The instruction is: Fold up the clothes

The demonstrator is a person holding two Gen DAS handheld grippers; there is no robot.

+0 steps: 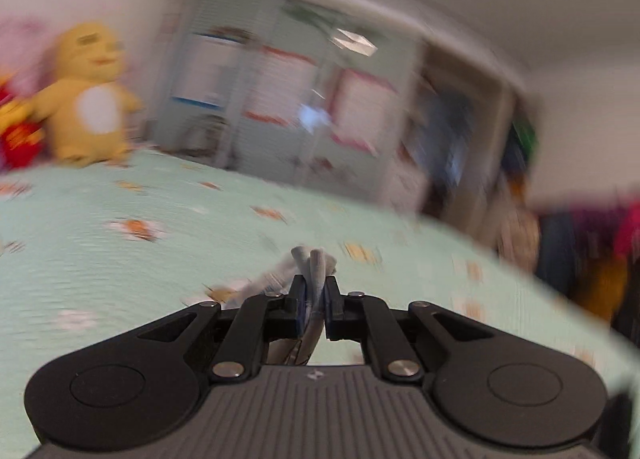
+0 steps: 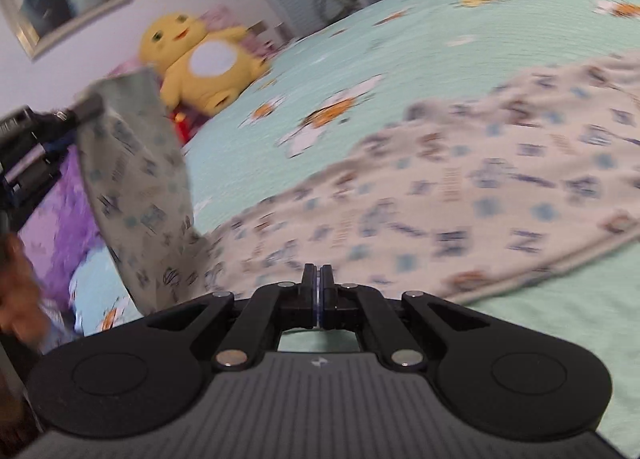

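A white garment [image 2: 460, 179] with a blue and brown letter print lies spread on the mint bed cover [image 2: 400, 39]. Its left part [image 2: 136, 163] is lifted off the bed and hangs from my left gripper [image 2: 86, 105] at the left edge of the right wrist view. In the left wrist view my left gripper [image 1: 316, 283] is shut on a bunched fold of that garment [image 1: 316, 259], which sticks out past the fingertips. My right gripper [image 2: 319, 271] is shut with its pads together, just short of the garment's near edge. I see nothing between its pads.
A yellow plush toy [image 2: 200, 59] sits at the head of the bed against the wall, with a red toy [image 1: 16, 139] beside it. A purple pillow [image 2: 56, 227] lies left. A person's hand [image 2: 16, 291] shows at the lower left. Cabinets [image 1: 280, 91] stand beyond the bed.
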